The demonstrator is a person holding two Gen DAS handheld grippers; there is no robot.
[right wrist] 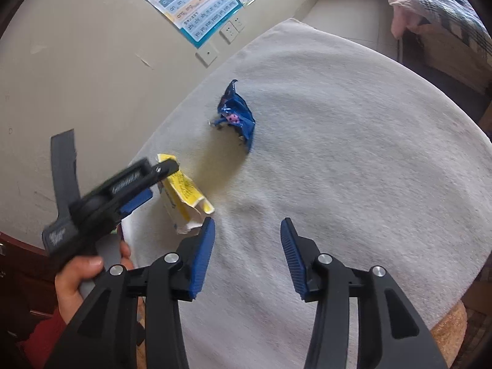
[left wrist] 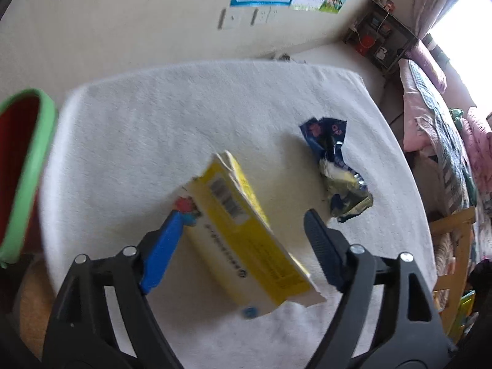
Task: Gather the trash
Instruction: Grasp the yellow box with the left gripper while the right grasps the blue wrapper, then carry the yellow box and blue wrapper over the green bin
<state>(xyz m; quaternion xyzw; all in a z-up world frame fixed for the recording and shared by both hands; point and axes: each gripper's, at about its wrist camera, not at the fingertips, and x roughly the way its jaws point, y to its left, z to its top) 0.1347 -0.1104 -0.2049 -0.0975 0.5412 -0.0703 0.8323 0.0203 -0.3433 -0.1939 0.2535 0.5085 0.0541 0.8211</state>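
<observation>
A flattened yellow and white carton [left wrist: 243, 230] lies on the table's white cloth [left wrist: 184, 117]. My left gripper [left wrist: 243, 218] is open, its fingers on either side of the carton and not closed on it. A crumpled blue snack wrapper [left wrist: 335, 166] lies on the cloth to the right of the carton. In the right wrist view the carton [right wrist: 184, 200] sits near the table's left edge with the left gripper [right wrist: 123, 190] over it, and the wrapper [right wrist: 238, 117] lies farther off. My right gripper [right wrist: 247, 230] is open and empty above the cloth.
A red bin with a green rim [left wrist: 21, 166] stands beside the table at the left. A wall with posters [right wrist: 196, 0] and sockets is behind the table. A bed with pink bedding [left wrist: 439, 129] and a small shelf [left wrist: 381, 40] are at the right.
</observation>
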